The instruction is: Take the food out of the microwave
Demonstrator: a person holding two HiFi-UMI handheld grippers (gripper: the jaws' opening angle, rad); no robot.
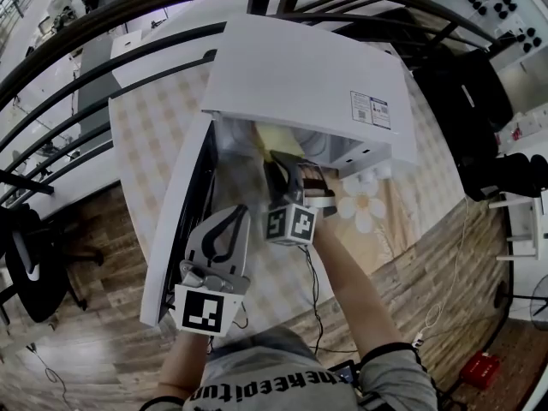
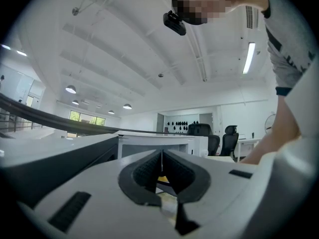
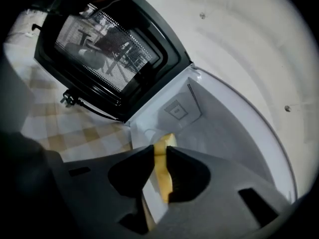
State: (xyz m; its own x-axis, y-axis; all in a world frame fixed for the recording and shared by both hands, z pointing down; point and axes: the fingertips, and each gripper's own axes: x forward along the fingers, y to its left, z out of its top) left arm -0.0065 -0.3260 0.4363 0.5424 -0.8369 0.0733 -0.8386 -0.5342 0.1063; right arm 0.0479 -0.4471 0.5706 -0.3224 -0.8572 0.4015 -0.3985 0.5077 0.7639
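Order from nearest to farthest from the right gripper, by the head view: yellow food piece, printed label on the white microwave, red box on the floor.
1. yellow food piece: between the right gripper's jaws.
2. printed label: microwave top, right.
3. red box: floor, far right.

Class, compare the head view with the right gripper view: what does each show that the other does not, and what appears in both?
Only the head view shows the left tool held outside the microwave, and the label on the microwave's top. Only the right gripper view shows the mesh window in the door and the microwave's inner wall. Both show the door standing open, the checked tablecloth, and the right tool closed on the yellow food.
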